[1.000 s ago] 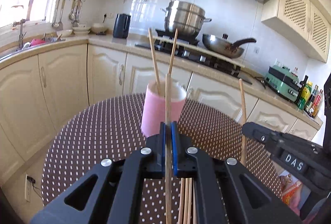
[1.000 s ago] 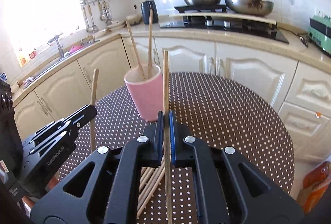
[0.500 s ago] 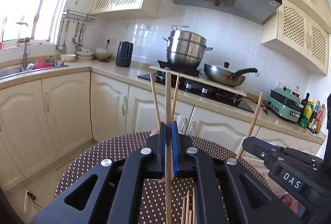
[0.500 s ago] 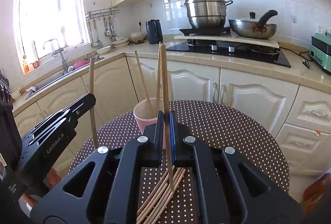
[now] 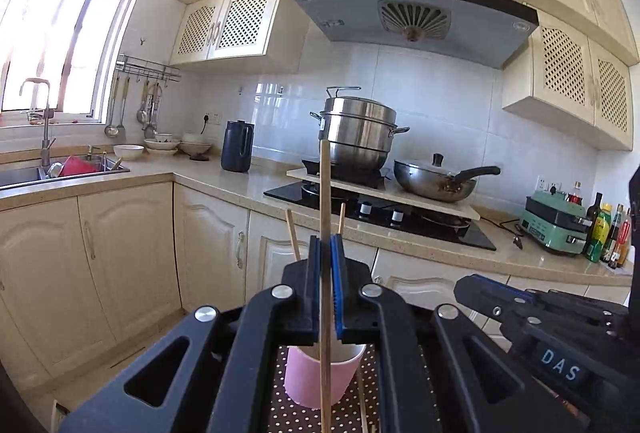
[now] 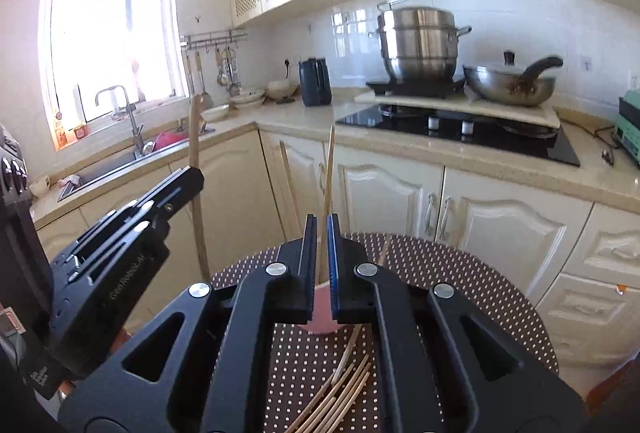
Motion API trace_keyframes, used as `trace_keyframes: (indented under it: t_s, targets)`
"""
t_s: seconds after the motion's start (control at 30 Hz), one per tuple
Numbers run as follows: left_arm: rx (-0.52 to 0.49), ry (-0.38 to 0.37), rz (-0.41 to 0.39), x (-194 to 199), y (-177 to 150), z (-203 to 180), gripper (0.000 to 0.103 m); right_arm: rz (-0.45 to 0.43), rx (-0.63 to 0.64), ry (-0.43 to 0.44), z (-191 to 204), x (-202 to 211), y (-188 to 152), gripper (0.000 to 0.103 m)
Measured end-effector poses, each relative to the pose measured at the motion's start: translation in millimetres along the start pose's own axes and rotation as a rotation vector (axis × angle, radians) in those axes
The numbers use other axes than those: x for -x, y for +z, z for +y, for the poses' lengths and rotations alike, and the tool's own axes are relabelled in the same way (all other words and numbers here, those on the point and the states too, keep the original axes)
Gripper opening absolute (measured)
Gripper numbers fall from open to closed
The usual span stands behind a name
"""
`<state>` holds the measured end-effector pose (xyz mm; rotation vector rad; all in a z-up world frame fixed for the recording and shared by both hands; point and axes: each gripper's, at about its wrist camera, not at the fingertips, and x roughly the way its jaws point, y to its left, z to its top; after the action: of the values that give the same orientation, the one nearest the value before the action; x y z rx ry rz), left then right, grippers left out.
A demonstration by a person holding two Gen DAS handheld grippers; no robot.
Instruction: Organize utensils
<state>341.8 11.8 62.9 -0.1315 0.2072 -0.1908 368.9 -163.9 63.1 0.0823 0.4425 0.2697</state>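
While the left gripper [image 5: 326, 273] pinches a chopstick [image 5: 325, 201] upright above the pink cup [image 5: 320, 377], the next move calls for lowering it inside, the right gripper [image 6: 319, 257] slightly parted, apparently empty.

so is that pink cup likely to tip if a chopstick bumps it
Possibly. The pink cup looks tall, narrow and probably light, and the chopsticks in it lean well past its rim, adding leverage. The left gripper holds its chopstick upright, so a straight drop should barely nudge it.

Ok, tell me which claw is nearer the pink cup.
Left, probably. The left claw, shut on a chopstick, hangs just over the cup. The right claw, open, faces it from slightly further back.
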Motion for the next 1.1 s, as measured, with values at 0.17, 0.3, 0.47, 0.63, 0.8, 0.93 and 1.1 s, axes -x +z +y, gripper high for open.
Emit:
trace_keyframes:
  t_s: [0.17,0.3,0.47,0.63,0.8,0.93,1.1]
  targets:
    - [0.016,0.008,0.057,-5.7,-15.7,10.6,0.006,0.101,-0.060,-0.032,-25.4,-28.6,-17.6,0.065]
    - [0.033,0.010,0.110,-11.0,-29.5,22.9,0.006,0.159,-0.092,-0.129,-52.3,-54.3,-34.5,0.087]
    - [0.069,0.006,0.180,-22.0,-39.9,36.2,0.006,0.309,-0.126,-0.187,-79.1,-100.4,-56.4,0.087]
    - [0.084,0.013,0.252,-34.4,-48.1,45.6,0.006,0.435,-0.143,-0.196,-91.7,-150.2,-81.8,0.087]
    - [0.103,0.017,0.313,-48.3,-57.3,55.9,0.006,0.488,-0.095,-0.240,-88.8,-179.6,-95.6,0.087]
    - [0.101,0.019,0.330,-58.3,-64.6,60.1,0.006,0.505,-0.014,-0.268,-78.8,-194.3,-108.1,0.039]
    - [0.099,0.002,0.343,-66.3,-67.1,57.7,0.006,0.506,-0.060,-0.221,-83.3,-185.7,-106.4,0.011]
